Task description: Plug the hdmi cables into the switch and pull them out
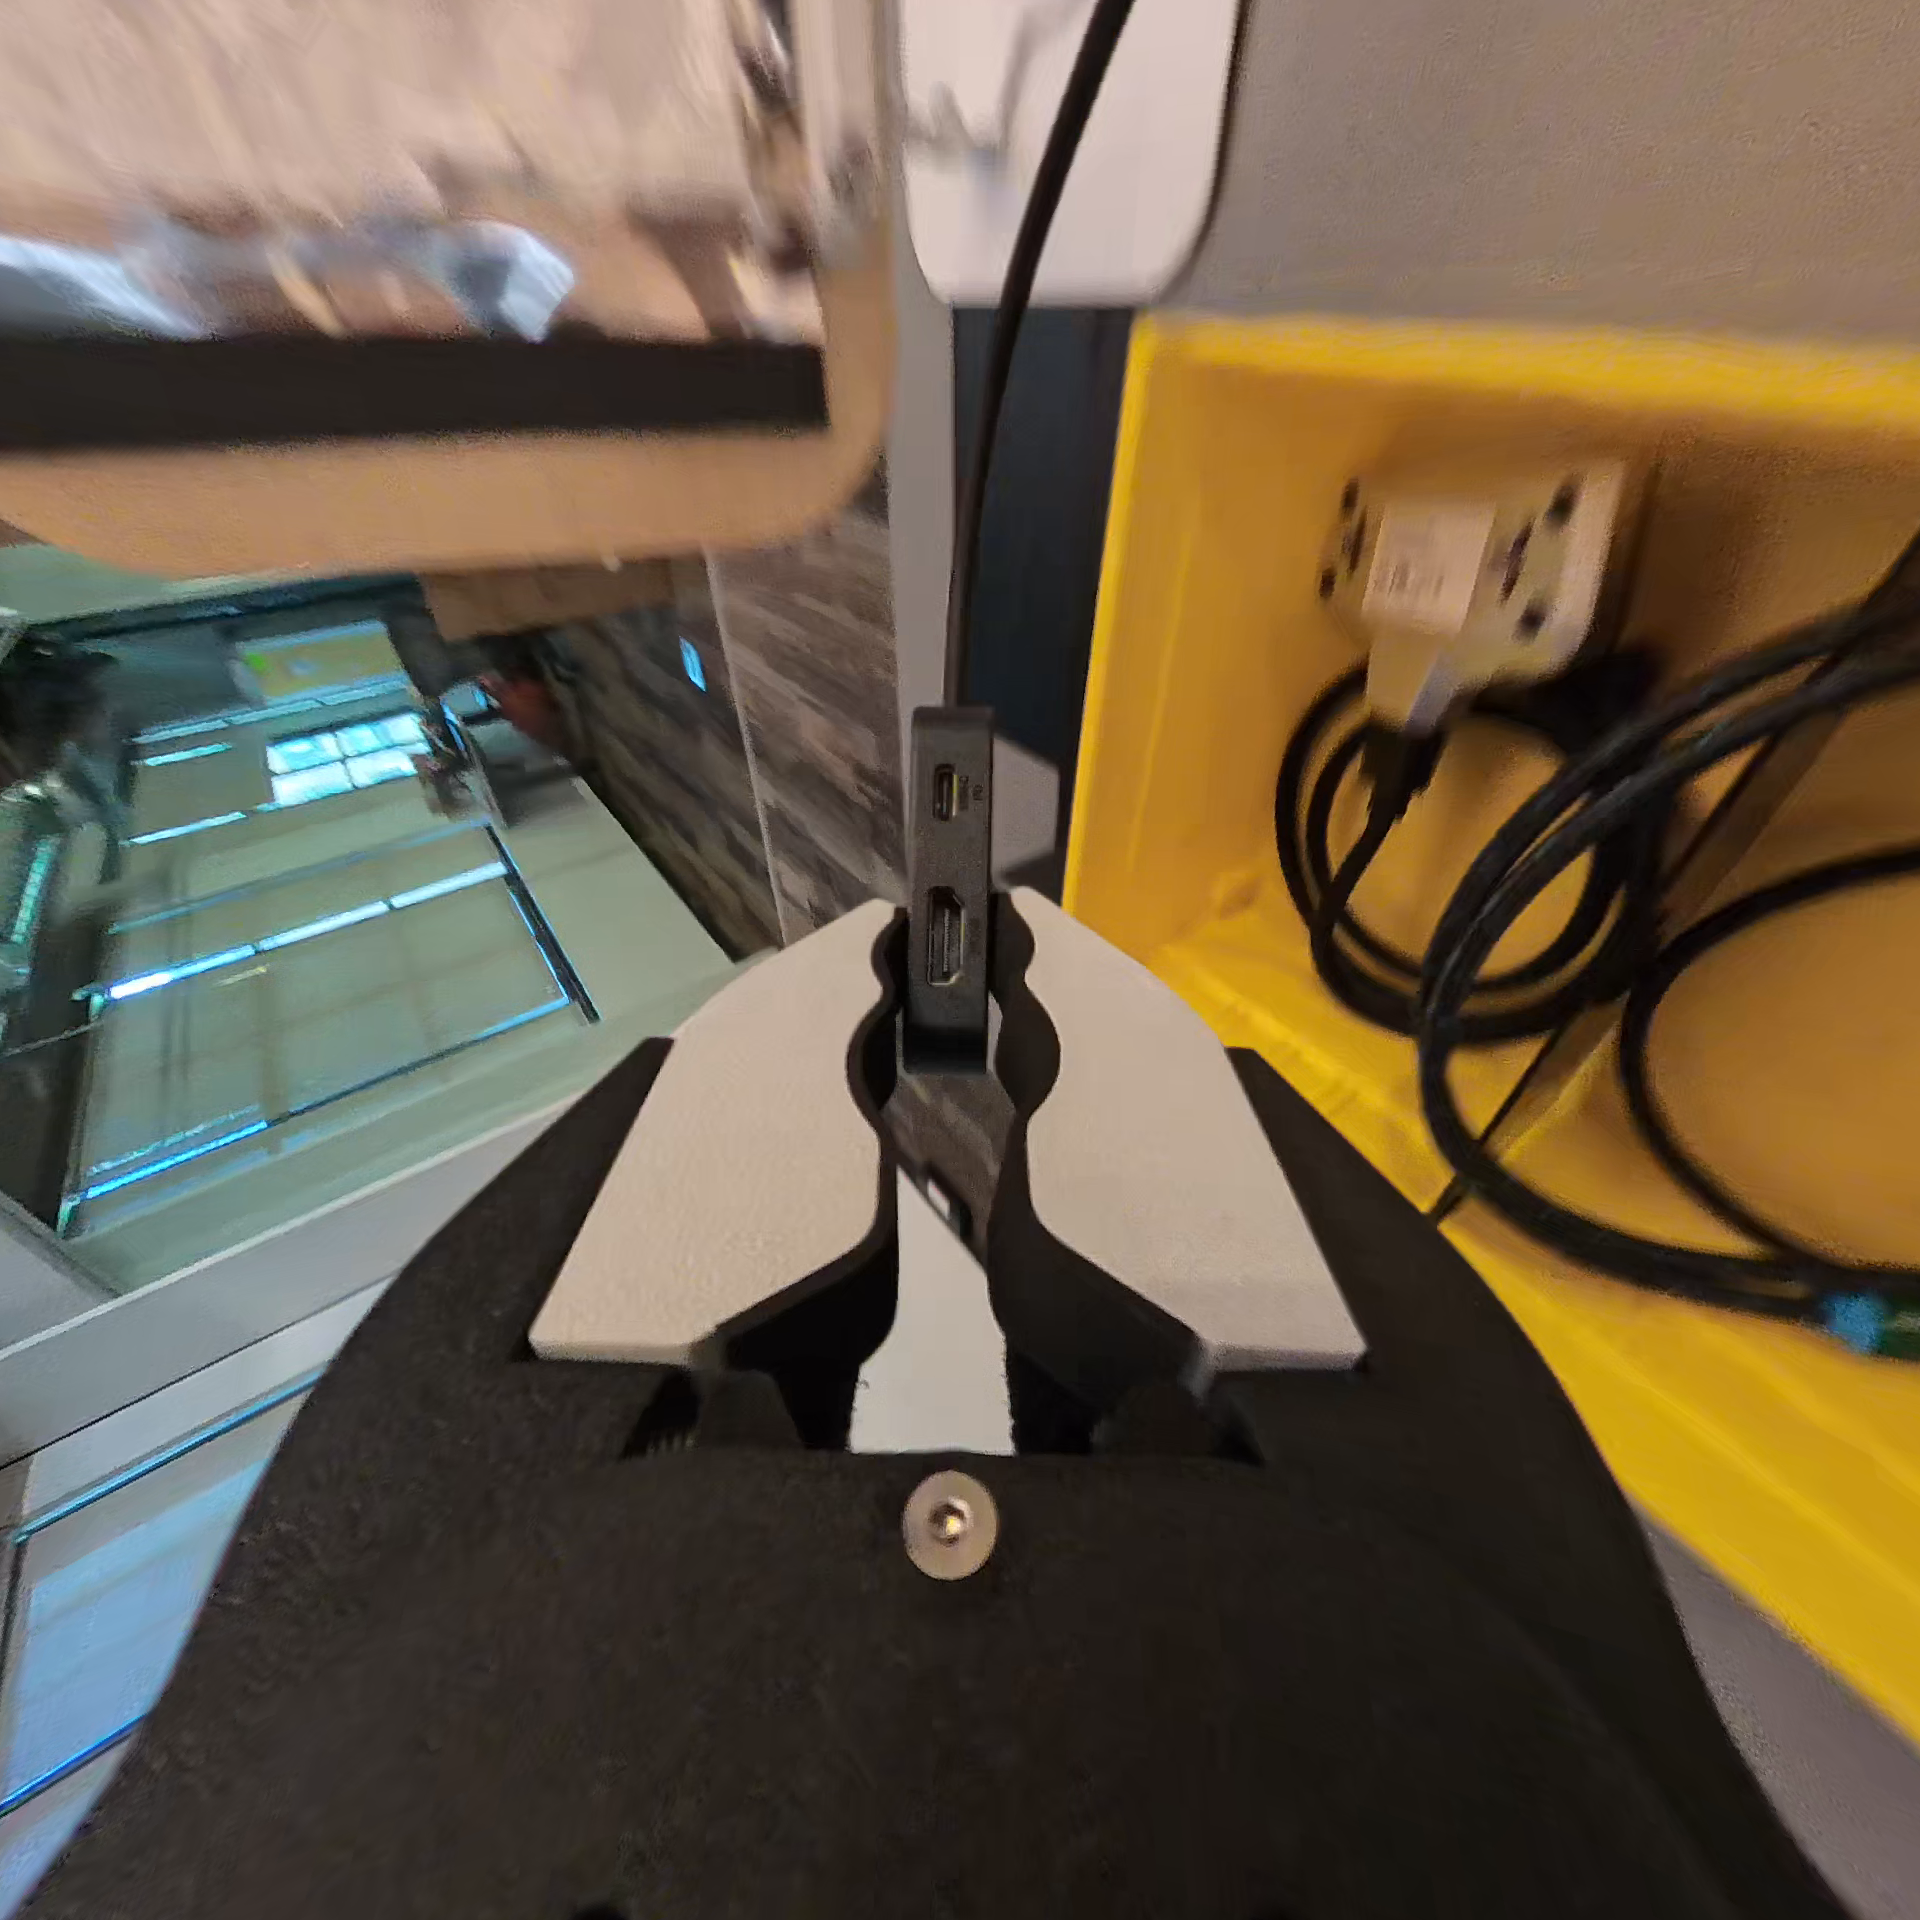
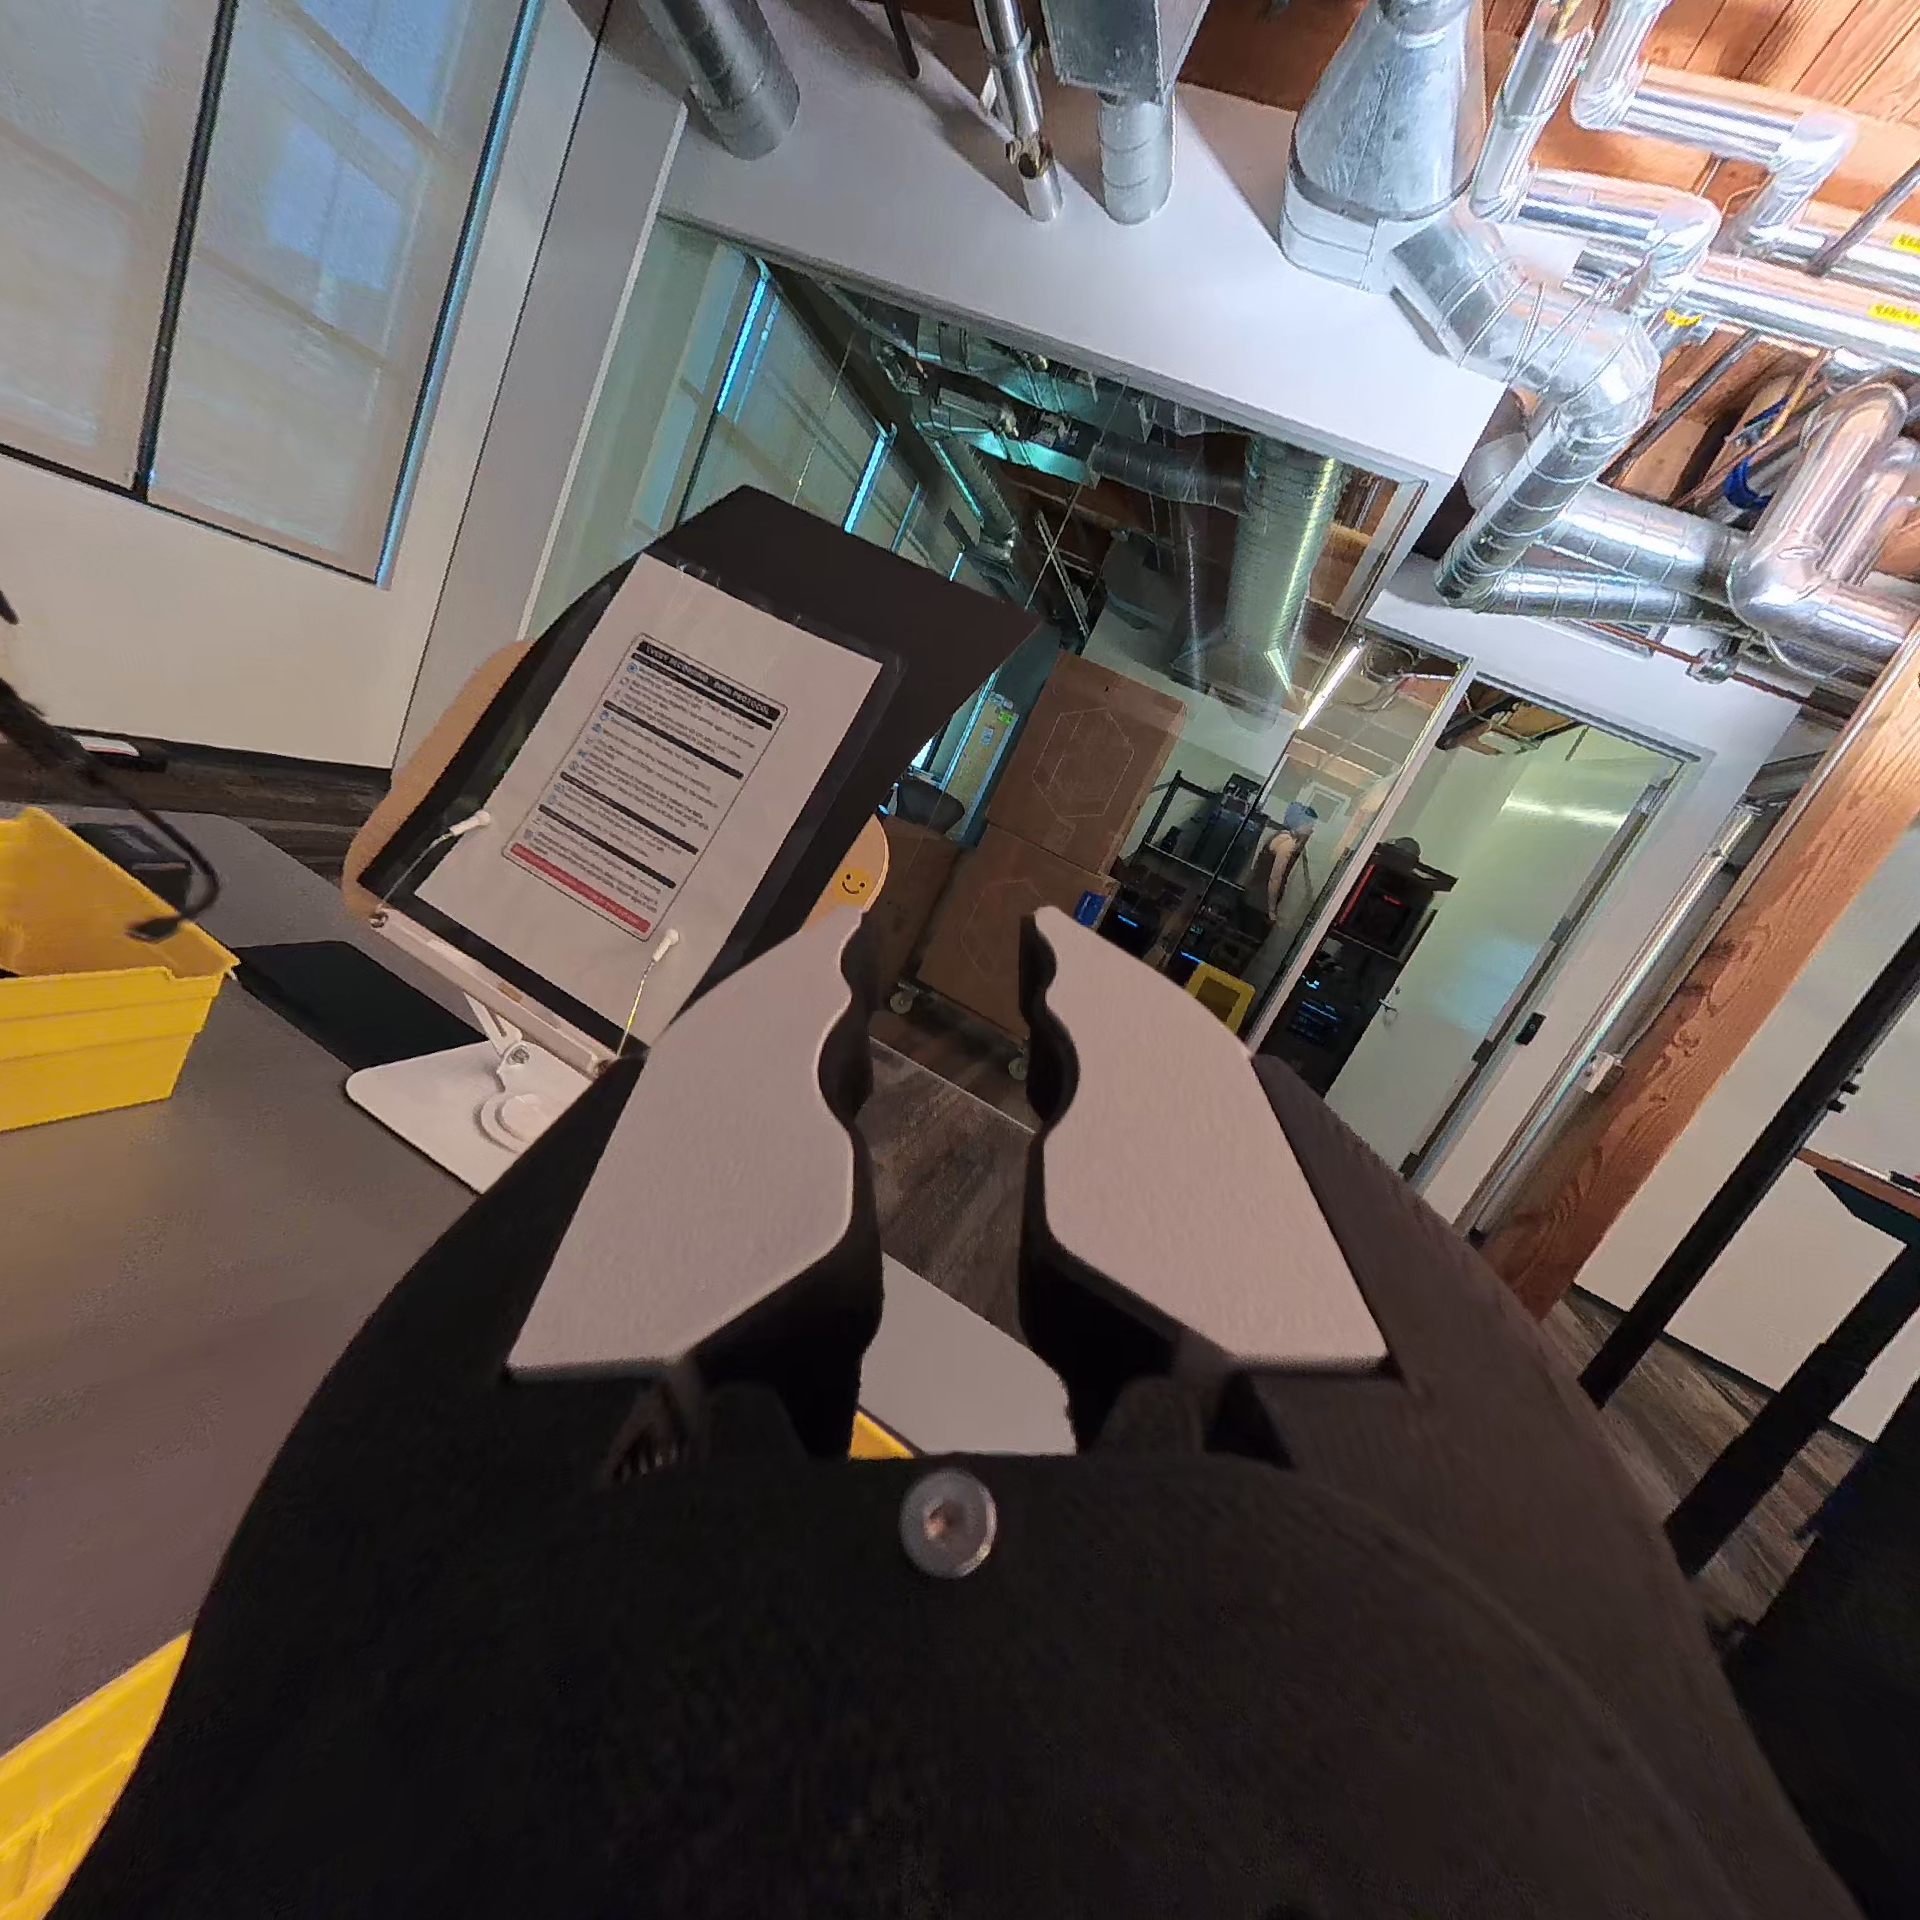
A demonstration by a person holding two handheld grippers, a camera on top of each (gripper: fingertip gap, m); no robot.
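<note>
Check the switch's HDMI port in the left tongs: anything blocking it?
Nothing visible. The left tongs grip the switch by its sides, and its HDMI port faces the camera uncovered. The right tongs are open and empty; the cables lie in the yellow bin.

The left wrist view sat just behind its own gripper (image 1: 948, 935) and was turned on its side. It looked very close at a small black box (image 1: 951, 831) and into a yellow bin (image 1: 1195, 727). The right wrist view looked up and out from over the gray table (image 2: 208, 1247), far across the room toward glass walls and shiny pipes (image 2: 1558, 312). Both views showed a yellow bin.
</note>
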